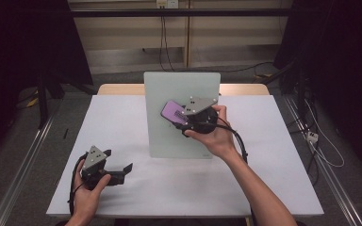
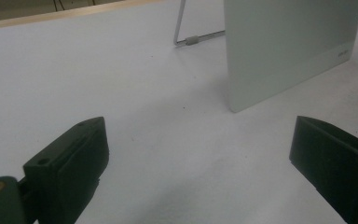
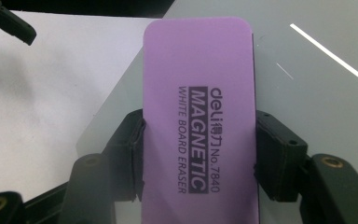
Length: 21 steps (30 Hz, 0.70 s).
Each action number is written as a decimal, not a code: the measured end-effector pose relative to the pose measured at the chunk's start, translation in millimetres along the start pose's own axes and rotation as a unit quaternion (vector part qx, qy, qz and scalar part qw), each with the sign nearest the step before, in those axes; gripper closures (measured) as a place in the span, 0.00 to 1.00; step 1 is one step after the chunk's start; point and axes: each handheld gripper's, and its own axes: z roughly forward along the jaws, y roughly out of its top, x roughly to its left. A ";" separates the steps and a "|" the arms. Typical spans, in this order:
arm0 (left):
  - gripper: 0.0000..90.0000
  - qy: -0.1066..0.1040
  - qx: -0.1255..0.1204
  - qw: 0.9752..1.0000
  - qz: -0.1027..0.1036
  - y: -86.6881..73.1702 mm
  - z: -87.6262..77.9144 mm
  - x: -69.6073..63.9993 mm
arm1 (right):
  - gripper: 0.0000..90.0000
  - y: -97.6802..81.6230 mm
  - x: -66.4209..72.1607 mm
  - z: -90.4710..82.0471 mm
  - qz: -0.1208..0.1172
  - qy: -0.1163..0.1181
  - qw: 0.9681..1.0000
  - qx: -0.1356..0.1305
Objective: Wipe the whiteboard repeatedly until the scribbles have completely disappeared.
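Observation:
A purple whiteboard eraser with black lettering is clamped between the jaws of my right gripper. It lies against the face of a pale grey-green whiteboard that stands tilted on the table's middle. My left gripper rests low at the near left of the table, jaws wide apart with nothing between them, pointing toward the board.
A white sheet covers the table, with a wooden edge showing at the back. The board's wire stand shows behind it. Cables and metal rails run along the floor on both sides.

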 end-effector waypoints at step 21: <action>0.05 -0.001 0.001 1.000 0.001 0.2 0.8 -1.5 | 0.46 -34.2 54.1 48.5 -0.025 0.081 0.994 0.070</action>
